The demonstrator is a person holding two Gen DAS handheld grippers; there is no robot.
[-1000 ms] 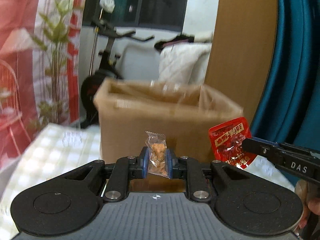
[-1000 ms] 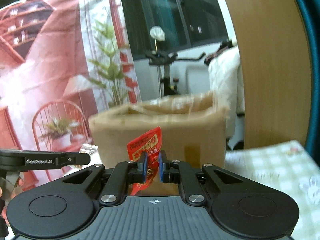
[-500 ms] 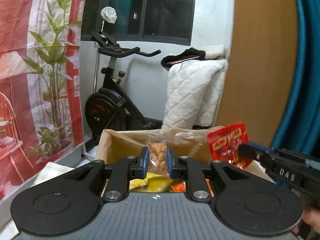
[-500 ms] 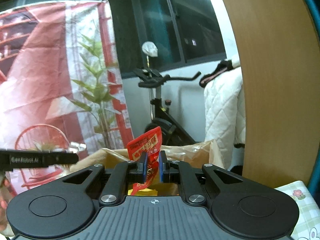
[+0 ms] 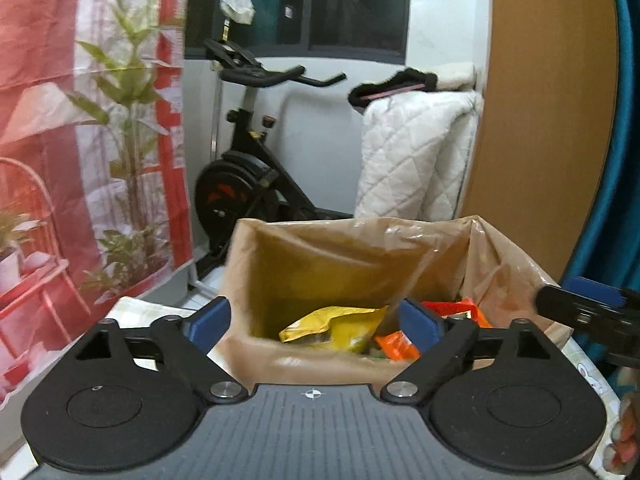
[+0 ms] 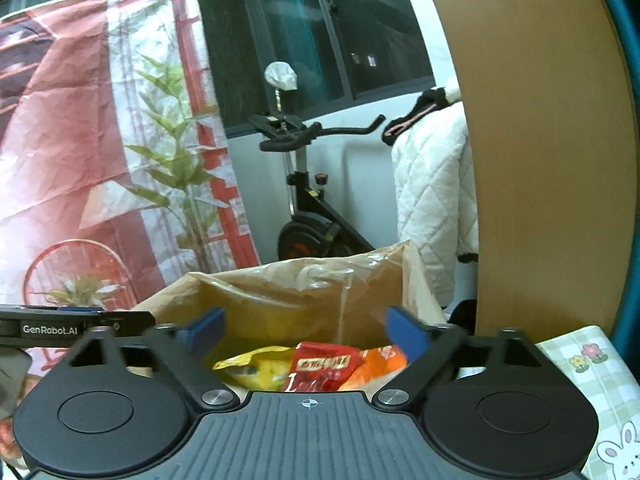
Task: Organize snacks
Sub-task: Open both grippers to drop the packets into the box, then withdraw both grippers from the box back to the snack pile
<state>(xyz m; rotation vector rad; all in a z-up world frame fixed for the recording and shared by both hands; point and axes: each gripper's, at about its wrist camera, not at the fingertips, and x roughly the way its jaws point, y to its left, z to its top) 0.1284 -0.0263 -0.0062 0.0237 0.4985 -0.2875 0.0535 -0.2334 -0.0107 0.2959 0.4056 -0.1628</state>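
Your left gripper [image 5: 314,322] has just been opening; its blue pads [image 5: 416,324] stand wide apart with nothing between them. Your right gripper [image 6: 308,330] has likewise just been opening, and its jaws are spread and empty too. Both hang just above the near rim of the box [image 5: 320,256], pointing down into it.

Inside the box, lined with a brownish plastic bag [image 6: 304,280], the snacks lie in a heap: a yellow packet [image 5: 336,326] near the middle, an orange packet [image 5: 396,346] just right of it, and a red packet [image 6: 324,366] between the yellow and the orange, seen from the right wrist. The small clear bag of snacks cannot be made out among them.

The box stands on a checked cloth [image 6: 592,376] with flowers and a rabbit printed on it.

Beyond the box stand an exercise bike [image 5: 248,184] and a white quilted cover [image 5: 416,156]. To the box's left hangs a red-and-white printed backdrop [image 6: 80,160]; to its right rises a wooden panel [image 5: 548,100]. Nothing blocks the box's open top.
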